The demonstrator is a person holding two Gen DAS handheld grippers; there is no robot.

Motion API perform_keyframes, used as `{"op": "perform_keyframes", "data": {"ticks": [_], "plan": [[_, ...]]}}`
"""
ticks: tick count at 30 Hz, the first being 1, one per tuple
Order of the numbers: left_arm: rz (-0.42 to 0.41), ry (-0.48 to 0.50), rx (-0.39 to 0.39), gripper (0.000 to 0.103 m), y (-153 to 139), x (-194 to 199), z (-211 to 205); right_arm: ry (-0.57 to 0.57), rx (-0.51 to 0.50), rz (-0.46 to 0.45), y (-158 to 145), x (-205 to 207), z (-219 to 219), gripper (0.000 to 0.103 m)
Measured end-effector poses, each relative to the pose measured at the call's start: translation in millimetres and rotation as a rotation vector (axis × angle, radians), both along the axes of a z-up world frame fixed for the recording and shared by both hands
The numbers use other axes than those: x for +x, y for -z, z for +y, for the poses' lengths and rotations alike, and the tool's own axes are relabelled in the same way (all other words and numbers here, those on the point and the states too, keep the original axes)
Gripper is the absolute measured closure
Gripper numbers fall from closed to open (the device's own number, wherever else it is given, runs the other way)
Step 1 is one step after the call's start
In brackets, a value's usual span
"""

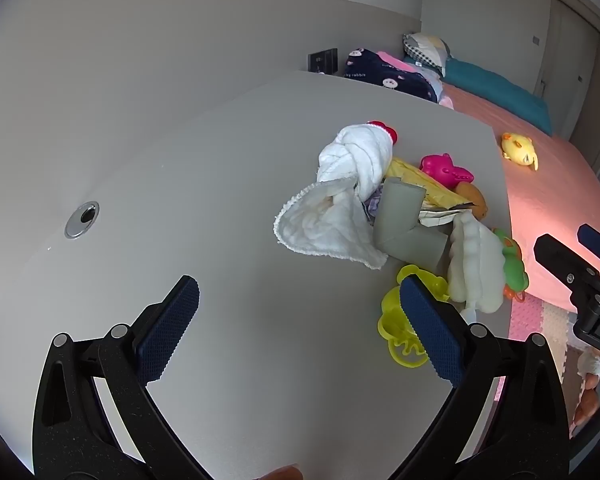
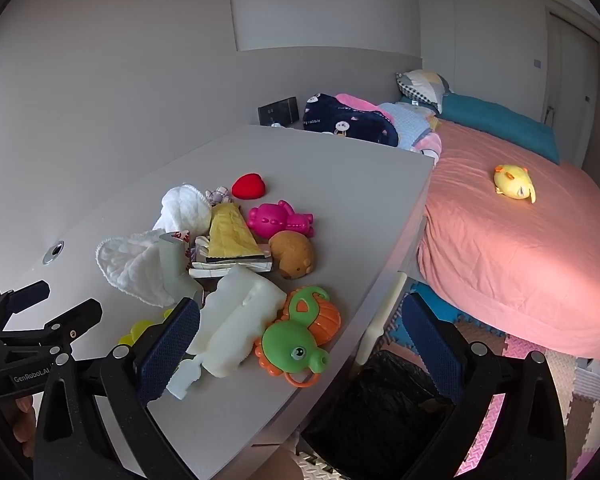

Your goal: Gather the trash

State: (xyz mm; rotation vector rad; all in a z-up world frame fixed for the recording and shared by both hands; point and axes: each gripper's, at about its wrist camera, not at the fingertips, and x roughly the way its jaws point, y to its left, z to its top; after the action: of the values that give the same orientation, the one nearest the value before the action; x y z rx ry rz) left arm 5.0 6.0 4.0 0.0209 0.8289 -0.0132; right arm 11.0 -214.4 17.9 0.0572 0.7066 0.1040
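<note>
While both grippers, left (image 1: 300,328) and right (image 2: 300,344), hover agape and empty, trash pile (image 2: 220,256) sits untouched on desk (image 2: 340,168); bin (image 2: 380,408) below desk edge. Next: pick one scrap.

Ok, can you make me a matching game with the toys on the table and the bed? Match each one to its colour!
Things:
1. heart
2. bear mould
3. turtle toy
4. chick on the bed

Colours:
A. green and orange
B. yellow
C. red
D. pink

Pairs: 1-C, 2-D, 3-A, 4-B
</note>
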Motion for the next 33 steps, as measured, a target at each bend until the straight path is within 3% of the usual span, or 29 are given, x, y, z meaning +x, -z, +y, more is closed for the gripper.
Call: {"op": "perform_keyframes", "data": {"ticks": [33], "plan": [[-0.001,0.002,-0.002,0.006,-2.6,-5.7,-5.2,0.0,0.001,-0.003,-1.5,-2.4,-1.4,0.003]]}}
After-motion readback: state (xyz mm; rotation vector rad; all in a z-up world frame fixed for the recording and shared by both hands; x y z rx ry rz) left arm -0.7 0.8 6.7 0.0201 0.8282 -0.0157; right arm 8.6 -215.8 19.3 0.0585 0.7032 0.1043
